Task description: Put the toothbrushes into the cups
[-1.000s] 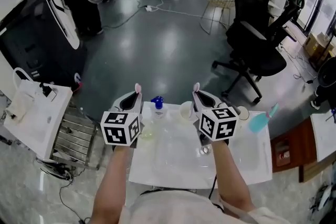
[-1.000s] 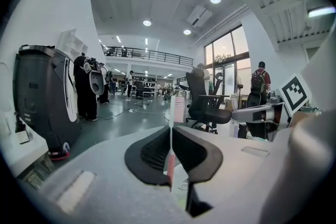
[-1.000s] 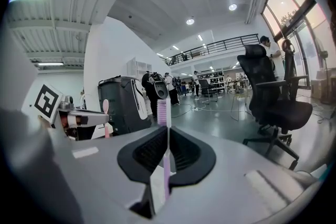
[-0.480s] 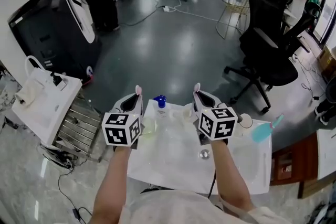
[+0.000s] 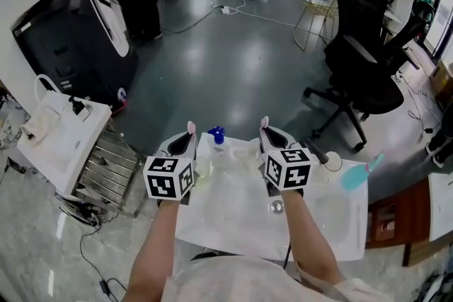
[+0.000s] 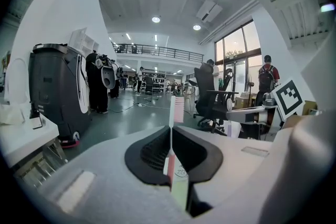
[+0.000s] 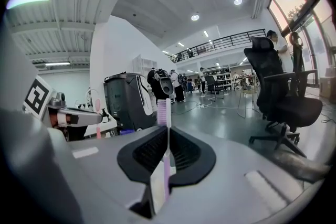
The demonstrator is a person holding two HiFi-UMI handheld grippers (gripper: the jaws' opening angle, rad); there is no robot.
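Note:
My left gripper [image 5: 187, 143] is shut on a pink toothbrush [image 6: 176, 110] that stands upright between its jaws, bristle head [image 5: 191, 127] on top. My right gripper [image 5: 266, 139] is shut on a lilac-pink toothbrush [image 7: 164, 113], also upright, with its head [image 5: 264, 122] above the jaws. Both grippers hover side by side over the far part of the white top [image 5: 233, 226]. A pale yellowish cup [image 5: 204, 167] stands just right of the left gripper. A whitish cup [image 5: 248, 149] stands just left of the right gripper, partly hidden by it.
A blue-capped bottle [image 5: 215, 134] stands at the far edge between the grippers. A metal drain [image 5: 276, 206] sits near my right wrist, a small round white thing [image 5: 330, 163] and a turquoise thing [image 5: 354, 177] to the right. A black office chair [image 5: 368, 60] stands beyond on the grey floor.
Both grippers have sunk a little toward the white top, each keeping its toothbrush. The head view has shifted, so the surroundings sit differently in the frame.

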